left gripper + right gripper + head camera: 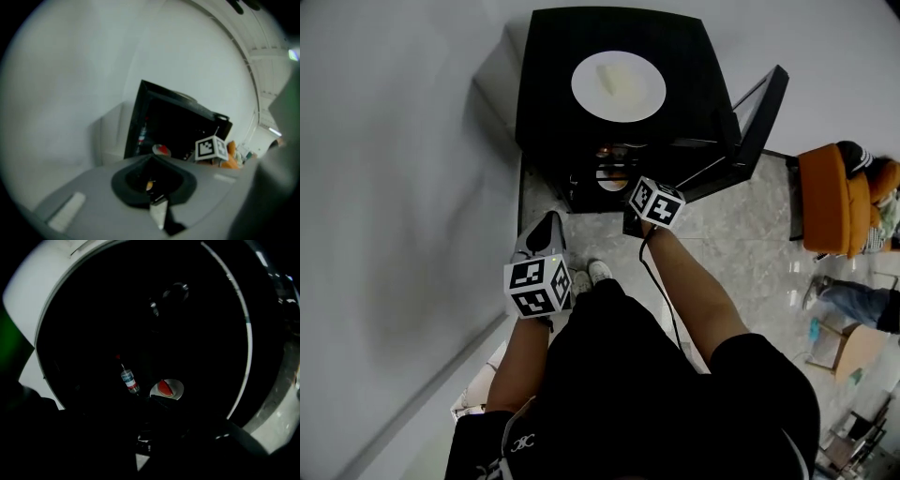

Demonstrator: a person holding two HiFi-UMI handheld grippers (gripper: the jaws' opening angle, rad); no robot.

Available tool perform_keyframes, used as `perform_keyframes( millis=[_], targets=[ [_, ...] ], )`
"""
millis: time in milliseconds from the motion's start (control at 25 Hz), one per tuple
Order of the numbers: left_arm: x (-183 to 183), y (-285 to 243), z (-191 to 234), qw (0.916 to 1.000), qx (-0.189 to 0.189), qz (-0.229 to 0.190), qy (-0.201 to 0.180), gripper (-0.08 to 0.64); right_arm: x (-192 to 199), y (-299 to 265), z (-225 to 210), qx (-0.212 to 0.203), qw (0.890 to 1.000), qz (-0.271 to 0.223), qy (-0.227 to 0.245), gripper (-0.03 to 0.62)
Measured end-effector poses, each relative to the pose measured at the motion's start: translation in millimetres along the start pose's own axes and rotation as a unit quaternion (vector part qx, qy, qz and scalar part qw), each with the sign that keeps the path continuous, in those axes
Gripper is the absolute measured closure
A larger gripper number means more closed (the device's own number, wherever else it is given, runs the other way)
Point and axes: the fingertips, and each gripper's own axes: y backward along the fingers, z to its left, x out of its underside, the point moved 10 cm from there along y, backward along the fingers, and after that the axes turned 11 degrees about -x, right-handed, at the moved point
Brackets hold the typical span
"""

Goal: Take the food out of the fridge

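Note:
A black mini fridge (pixel 551 66) stands open against the wall, its door (pixel 761 114) swung out to the right. A white plate (pixel 585 89) with pale food (pixel 623 80) rests on top of it. Inside, on a small white plate (pixel 174 391), lies a red watermelon slice (pixel 163 387); the left gripper view also catches this plate (pixel 161 150). My right gripper (pixel 153 398) is at the fridge opening, shut and empty, just short of that plate. My left gripper (pixel 548 225) hangs lower left of the opening, its grey jaws together and holding nothing.
A water bottle (pixel 128 379) stands in the fridge just left of the watermelon plate. A grey wall runs along the left. An orange chair (pixel 830 197), a cardboard box (pixel 853 347) and another person's leg (pixel 858 300) are off to the right. My shoes (pixel 589 275) are before the fridge.

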Motion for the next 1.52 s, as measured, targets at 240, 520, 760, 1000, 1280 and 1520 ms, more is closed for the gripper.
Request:
perform_keyframes(
  millis=[240,520,760,1000,1280,1520],
  targets=[
    [19,-3,12,0.9997,-0.013,0.016,0.014,0.561,11,-50,0,0.027,0.977,0.077,0.196,0.591],
    [42,-7,26,0.9982,-0.029,0.036,0.037,0.561,13,-107,-3,0.006,0.943,0.154,0.294,0.527],
    [58,-4,32,0.9968,-0.043,0.05,0.046,0.561,10,-141,-17,-0.001,0.942,0.187,0.28,0.468],
    [69,0,38,0.9953,-0.057,0.062,0.048,0.561,21,-172,-38,-0.005,0.946,0.193,0.262,0.433],
    [72,-1,41,0.9945,-0.063,0.068,0.048,0.561,29,-171,-46,0.0,0.948,0.214,0.237,0.431],
    [71,-4,38,0.995,-0.056,0.068,0.046,0.561,32,-164,-45,-0.002,0.947,0.234,0.221,0.431]
  ],
)
